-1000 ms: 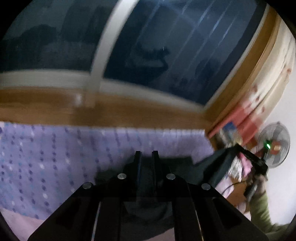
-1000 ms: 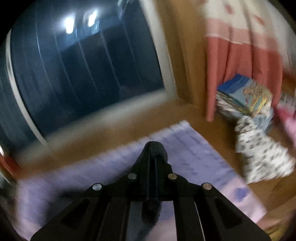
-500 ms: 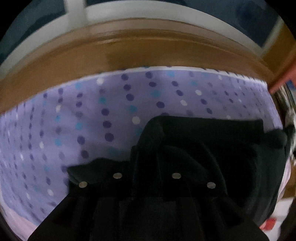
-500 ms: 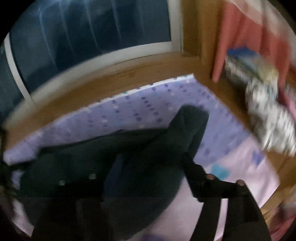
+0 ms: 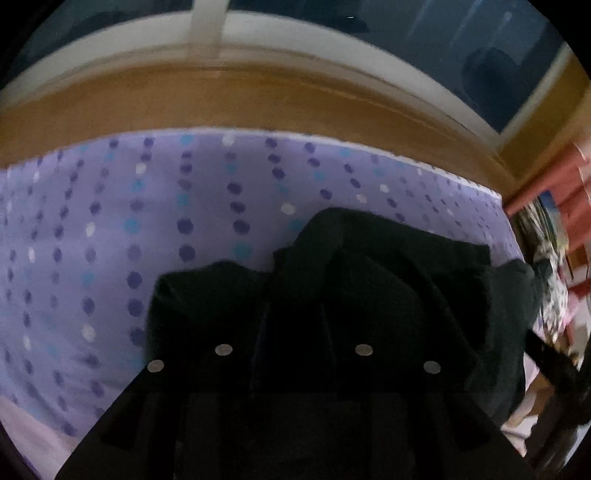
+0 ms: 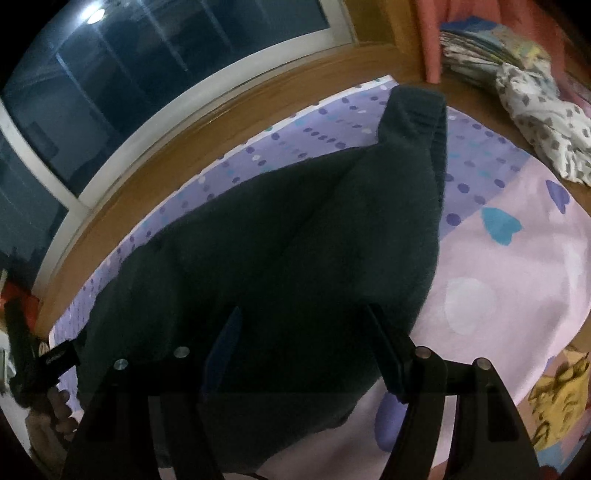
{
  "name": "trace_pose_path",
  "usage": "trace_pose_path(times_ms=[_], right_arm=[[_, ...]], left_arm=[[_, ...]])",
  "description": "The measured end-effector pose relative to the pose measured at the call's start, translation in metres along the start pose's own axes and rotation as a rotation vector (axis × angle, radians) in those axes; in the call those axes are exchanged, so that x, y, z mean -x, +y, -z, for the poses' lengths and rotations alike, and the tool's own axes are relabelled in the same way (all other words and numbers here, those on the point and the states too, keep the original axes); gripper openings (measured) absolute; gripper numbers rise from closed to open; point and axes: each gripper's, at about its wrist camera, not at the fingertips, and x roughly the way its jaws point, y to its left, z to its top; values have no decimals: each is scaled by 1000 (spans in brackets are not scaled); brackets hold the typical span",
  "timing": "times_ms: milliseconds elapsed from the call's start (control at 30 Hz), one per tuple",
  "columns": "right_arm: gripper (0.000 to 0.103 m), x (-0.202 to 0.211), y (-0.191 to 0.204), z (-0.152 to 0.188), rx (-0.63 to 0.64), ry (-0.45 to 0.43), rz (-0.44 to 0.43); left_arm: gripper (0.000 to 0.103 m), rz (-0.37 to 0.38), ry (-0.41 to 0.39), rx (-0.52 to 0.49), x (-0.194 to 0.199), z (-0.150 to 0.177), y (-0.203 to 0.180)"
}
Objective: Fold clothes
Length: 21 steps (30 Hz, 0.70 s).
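Dark fleece garment (image 6: 295,229) slumps across the dotted bedsheet (image 5: 110,229).
Soft, floppy; take its cuff. Right hand-held gripper (image 6: 306,350) gapes wide; left hand-held gripper (image 5: 295,317) unreadable.

dark garment (image 6: 295,236) | rumpled, spread | on dotted purple sheet (image 5: 110,229)

A bed sheet (image 6: 498,266), lilac with rows of dots at the far side and pale pink with hearts nearer, covers the bed. A brown wooden ledge (image 5: 236,99) runs along its far edge beneath a white-framed window (image 6: 207,85) with dark panes; a ceiling light (image 6: 96,14) reflects in the glass. At the right hang salmon curtains (image 6: 430,40), beside stacked folded bedding (image 6: 480,48) and a crumpled spotted white cloth (image 6: 546,129).
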Motion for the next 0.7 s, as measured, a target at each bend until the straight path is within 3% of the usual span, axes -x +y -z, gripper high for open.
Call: trace_pose_path(times_ms=[167,233,300,533,700], right_arm=[[69,12,-12,-1,-55,-31,41],[69,17,-18,0,-82,-40,51],[69,19,-22,1,-107,-39,59],[69,6,-21,4,-130,1,68],[69,-7,-16,5,-126,30,81]], left_arm=[[29,52,-62,-160,17,-28,-13],[43,61,-68,-202,14,-38,-18],[47,35,-40,-239,2,-43,-25],[47,29,77,-260,-38,-40,-27],[47,65,100,-240,-46,-37,-23]])
